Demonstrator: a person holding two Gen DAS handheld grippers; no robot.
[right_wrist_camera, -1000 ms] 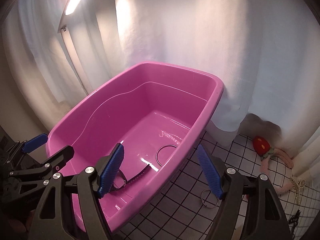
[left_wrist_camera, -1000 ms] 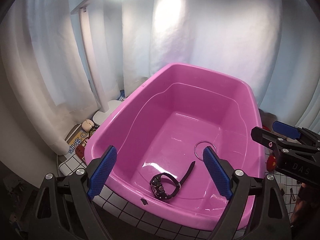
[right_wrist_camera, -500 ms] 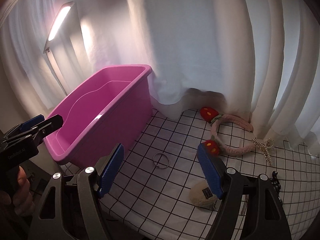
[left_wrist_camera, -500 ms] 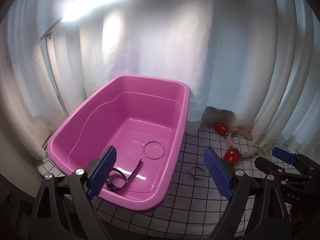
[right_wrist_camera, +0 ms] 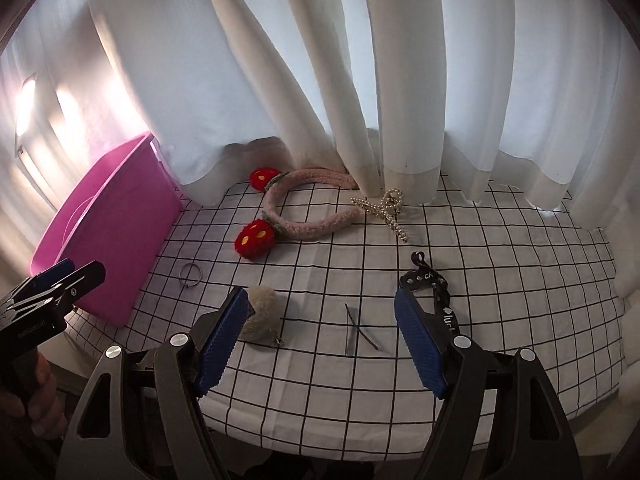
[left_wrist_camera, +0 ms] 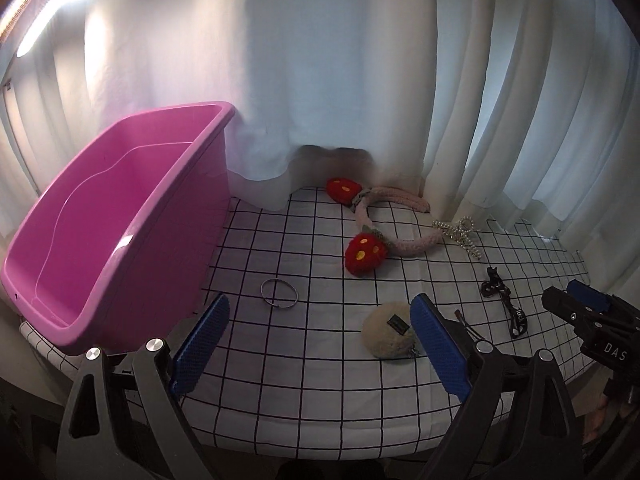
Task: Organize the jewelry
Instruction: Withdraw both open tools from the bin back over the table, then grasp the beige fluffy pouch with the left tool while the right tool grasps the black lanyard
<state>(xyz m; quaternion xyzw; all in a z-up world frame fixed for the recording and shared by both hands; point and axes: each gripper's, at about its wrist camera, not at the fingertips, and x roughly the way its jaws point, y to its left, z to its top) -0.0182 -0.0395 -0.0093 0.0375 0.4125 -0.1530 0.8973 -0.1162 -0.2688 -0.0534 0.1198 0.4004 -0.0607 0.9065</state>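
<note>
A pink tub (left_wrist_camera: 100, 240) stands at the left of a checked cloth (left_wrist_camera: 312, 360); it also shows in the right wrist view (right_wrist_camera: 108, 232). On the cloth lie a metal ring (left_wrist_camera: 279, 294), a cream fluffy clip (left_wrist_camera: 390, 334), a pink headband with red strawberries (left_wrist_camera: 368, 248), a pearl hair claw (left_wrist_camera: 460, 234), a black strap (left_wrist_camera: 506, 304) and dark hairpins (right_wrist_camera: 360, 330). My left gripper (left_wrist_camera: 316, 344) is open and empty, above the cloth near the ring and fluffy clip. My right gripper (right_wrist_camera: 320, 340) is open and empty, above the hairpins.
White curtains (right_wrist_camera: 360, 80) hang along the back of the table and touch the cloth. A lamp glows at the far left (right_wrist_camera: 24, 96). The cloth's front edge drops off just ahead of both grippers.
Both grippers have swung right, away from over the pink tub, and now face the jewelry spread on the cloth. The watch and ring inside the tub are out of sight.
</note>
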